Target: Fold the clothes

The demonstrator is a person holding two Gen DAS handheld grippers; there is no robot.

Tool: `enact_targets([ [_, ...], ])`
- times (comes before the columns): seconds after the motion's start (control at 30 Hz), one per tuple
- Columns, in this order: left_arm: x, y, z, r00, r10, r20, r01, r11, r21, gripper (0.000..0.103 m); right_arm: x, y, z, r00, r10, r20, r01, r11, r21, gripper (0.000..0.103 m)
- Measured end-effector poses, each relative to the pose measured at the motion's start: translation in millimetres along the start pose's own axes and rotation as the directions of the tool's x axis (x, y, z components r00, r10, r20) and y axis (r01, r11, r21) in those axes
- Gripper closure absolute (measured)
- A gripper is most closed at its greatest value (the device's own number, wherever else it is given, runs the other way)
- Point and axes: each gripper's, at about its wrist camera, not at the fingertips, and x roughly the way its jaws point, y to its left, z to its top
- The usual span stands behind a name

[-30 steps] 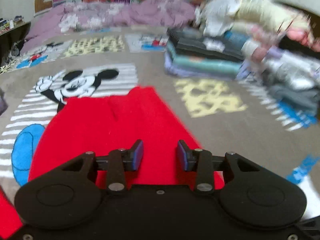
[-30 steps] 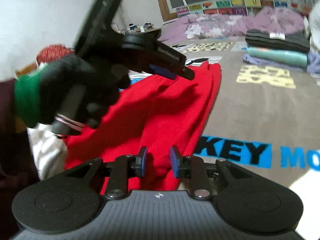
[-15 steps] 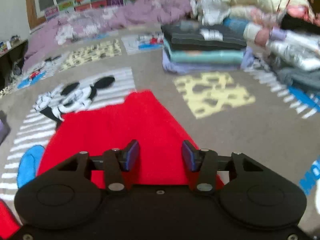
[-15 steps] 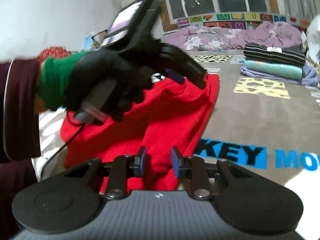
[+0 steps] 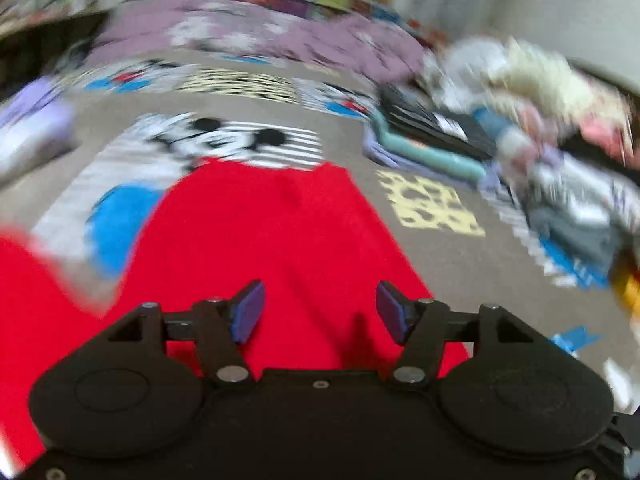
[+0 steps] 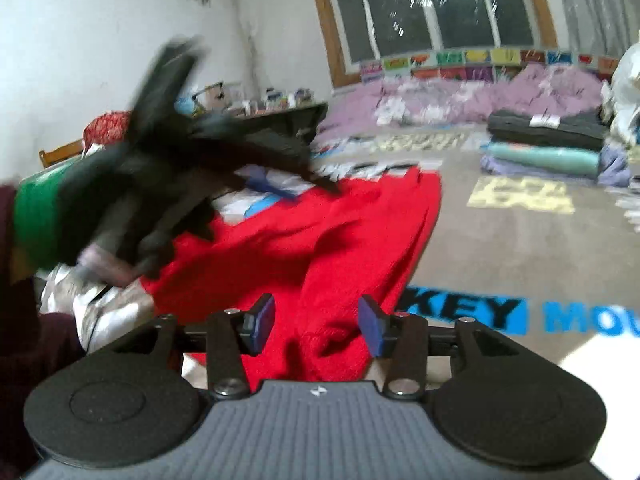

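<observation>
Even indoor light fills both fisheye views, which bend strongly at the edges. The left view is smeared with motion blur. The right view stays sharper, though the gloved hand is blurred.

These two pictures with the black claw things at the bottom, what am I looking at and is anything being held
They are two hand-held grippers, each with a camera looking out along its jaws. One picture is from the left gripper, the other from the right gripper. In the right view you also see the person's gloved left hand, blurred as it moves. A red garment lies spread on a cartoon-print carpet, with a stack of folded clothes further back. Both pairs of jaws are opening, with nothing between them; nothing is held.
</observation>
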Motion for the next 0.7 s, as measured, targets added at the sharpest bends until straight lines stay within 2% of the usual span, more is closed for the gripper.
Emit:
enact_targets([
  [0.13, -47, 37, -16, 0.993, 0.041, 0.107, -0.024, 0.986, -0.163, 0.042, -11, -7, 0, 1.0, -0.011, 0.021, 0.009, 0.997, 0.082, 0.056],
  [0.2, -61, 53, -15, 0.987, 0.078, 0.14, -0.049, 0.979, -0.198, 0.042, -14, -13, -2, 1.0, -0.018, 0.02, 0.015, 0.99, 0.144, 0.055],
  [0.3, -76, 87, -17, 0.978, 0.123, 0.168, -0.069, 0.952, -0.299, 0.042, -18, -21, -2, 0.999, -0.032, 0.014, 0.028, 0.978, 0.206, 0.055],
  [0.4, -83, 128, -27, 0.974, 0.165, 0.155, -0.083, 0.898, -0.432, 0.042, -21, -28, -4, 0.999, -0.036, 0.013, 0.031, 0.963, 0.268, 0.05],
  [0.53, -85, 170, -42, 0.967, 0.227, 0.112, -0.128, 0.819, -0.559, 0.042, -25, -37, -6, 0.999, -0.028, 0.021, 0.019, 0.937, 0.348, 0.043],
  [0.63, -85, 187, -46, 0.974, 0.2, 0.108, -0.091, 0.778, -0.622, 0.042, -23, -42, -9, 0.999, -0.033, 0.02, 0.024, 0.926, 0.376, 0.042],
  [0.7, -81, 193, -44, 0.977, 0.181, 0.115, -0.068, 0.768, -0.636, 0.042, -21, -48, -12, 0.999, -0.038, 0.013, 0.03, 0.917, 0.399, 0.041],
])
